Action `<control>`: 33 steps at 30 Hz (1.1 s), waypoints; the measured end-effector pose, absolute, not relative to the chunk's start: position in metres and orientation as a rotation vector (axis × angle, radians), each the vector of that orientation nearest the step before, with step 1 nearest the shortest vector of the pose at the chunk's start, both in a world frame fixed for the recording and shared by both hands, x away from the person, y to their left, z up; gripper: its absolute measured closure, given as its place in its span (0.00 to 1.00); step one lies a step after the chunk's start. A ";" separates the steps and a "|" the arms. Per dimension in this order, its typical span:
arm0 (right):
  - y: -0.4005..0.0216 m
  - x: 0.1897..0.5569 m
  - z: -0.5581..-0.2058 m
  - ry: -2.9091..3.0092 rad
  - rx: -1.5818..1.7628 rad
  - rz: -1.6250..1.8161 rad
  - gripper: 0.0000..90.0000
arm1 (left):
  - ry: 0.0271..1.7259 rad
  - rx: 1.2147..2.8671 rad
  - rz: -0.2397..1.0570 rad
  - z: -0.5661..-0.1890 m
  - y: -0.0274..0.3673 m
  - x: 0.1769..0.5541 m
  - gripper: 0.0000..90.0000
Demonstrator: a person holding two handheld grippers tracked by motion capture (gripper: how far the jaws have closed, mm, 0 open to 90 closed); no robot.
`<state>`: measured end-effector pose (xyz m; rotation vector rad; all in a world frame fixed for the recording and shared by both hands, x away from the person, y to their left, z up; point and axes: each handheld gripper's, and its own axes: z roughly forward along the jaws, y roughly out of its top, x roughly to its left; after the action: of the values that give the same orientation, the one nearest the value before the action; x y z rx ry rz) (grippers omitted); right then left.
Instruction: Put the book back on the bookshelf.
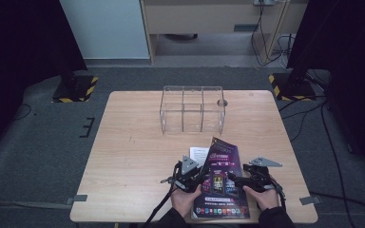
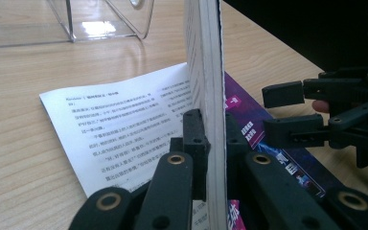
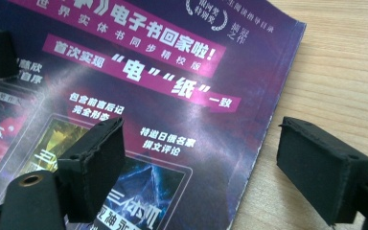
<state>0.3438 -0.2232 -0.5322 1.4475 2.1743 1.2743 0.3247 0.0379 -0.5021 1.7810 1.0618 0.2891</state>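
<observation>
The purple magazine (image 1: 223, 183) lies on the wooden table (image 1: 133, 161) under my grippers, a lifted sheaf of its pages (image 2: 206, 96) pinched tight in my left gripper (image 2: 210, 143), while my right gripper (image 3: 199, 167) hangs wide apart, holding nothing, over the cover's right edge.

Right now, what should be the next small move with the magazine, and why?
Probably close the right gripper on the magazine's edge: its open jaws straddle that edge, while the left gripper is shut on a lifted stack of pages.
</observation>
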 end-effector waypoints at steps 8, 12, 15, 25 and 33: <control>-0.223 0.343 -0.532 2.187 1.435 1.293 0.17 | 1.042 1.736 0.315 -0.489 0.043 0.324 0.94; -0.222 0.343 -0.532 2.193 1.427 1.308 0.17 | 1.031 1.716 0.320 -0.485 0.044 0.323 0.94; -0.221 0.343 -0.532 2.200 1.430 1.322 0.17 | 1.023 1.696 0.324 -0.481 0.045 0.322 0.94; -0.219 0.344 -0.534 2.244 1.436 1.421 0.17 | 1.004 1.677 0.338 -0.476 0.048 0.319 0.94; -0.216 0.346 -0.538 2.304 1.456 1.500 0.17 | 0.996 1.666 0.339 -0.475 0.049 0.318 0.94</control>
<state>0.3460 -0.2160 -0.5382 1.4560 2.3041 1.5002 0.3183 0.0487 -0.4755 1.6664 0.9963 0.3395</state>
